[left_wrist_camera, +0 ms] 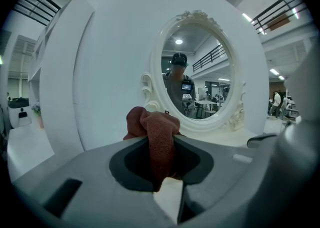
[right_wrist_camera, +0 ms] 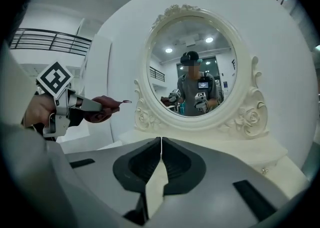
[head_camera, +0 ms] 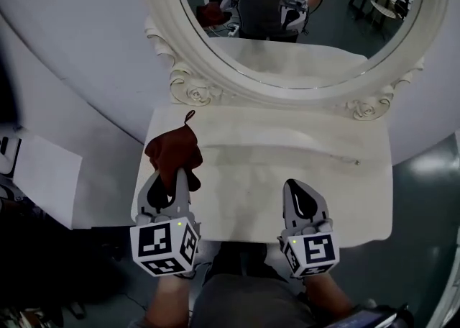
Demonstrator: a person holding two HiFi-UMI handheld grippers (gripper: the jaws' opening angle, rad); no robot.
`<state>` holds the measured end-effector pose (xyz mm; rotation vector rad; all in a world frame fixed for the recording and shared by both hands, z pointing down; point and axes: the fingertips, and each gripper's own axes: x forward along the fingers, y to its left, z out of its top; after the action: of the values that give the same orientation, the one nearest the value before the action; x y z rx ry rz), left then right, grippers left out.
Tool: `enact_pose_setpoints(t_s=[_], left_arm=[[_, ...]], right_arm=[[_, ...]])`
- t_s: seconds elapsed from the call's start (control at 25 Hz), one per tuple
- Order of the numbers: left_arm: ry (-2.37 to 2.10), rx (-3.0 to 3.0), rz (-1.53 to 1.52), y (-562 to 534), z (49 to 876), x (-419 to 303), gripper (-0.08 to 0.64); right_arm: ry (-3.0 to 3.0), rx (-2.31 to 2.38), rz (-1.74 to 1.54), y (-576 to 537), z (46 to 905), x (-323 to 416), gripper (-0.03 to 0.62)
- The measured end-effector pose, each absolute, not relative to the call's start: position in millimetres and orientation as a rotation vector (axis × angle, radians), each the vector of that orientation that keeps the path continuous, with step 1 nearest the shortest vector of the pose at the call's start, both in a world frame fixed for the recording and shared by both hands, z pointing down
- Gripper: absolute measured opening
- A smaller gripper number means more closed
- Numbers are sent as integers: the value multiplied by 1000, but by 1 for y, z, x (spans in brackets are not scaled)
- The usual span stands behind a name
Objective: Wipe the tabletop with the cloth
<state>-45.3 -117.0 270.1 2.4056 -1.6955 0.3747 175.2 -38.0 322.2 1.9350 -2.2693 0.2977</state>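
Left gripper (head_camera: 169, 175): clamped on the rust-brown cloth (head_camera: 172, 148), one fold pinched between my jaws so that the bulk stuck out ahead as a wiping pad.
Right gripper (head_camera: 299, 186): jaws pressed together on nothing, parked over the near edge; I judged this kept it out of the wipe path.
Tabletop (head_camera: 287, 154): white vanity top below the oval mirror (head_camera: 323, 53).
Cloth: bunched over the tabletop's left end, seemingly lifted off it. Its long axis ran from my jaws toward the mirror, thin tag leading.
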Motion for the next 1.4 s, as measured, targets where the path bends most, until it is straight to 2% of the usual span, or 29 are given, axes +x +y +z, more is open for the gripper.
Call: enact_pose_setpoints(t_s=[0.76, 1.4], left_arm=[[-1327, 2504, 555, -78, 406, 97, 98], [-1020, 2377, 815, -72, 504, 135, 100]], right_arm=[[-1998, 2039, 488, 39, 400, 264, 15], [-1895, 2047, 592, 43, 436, 271, 15]])
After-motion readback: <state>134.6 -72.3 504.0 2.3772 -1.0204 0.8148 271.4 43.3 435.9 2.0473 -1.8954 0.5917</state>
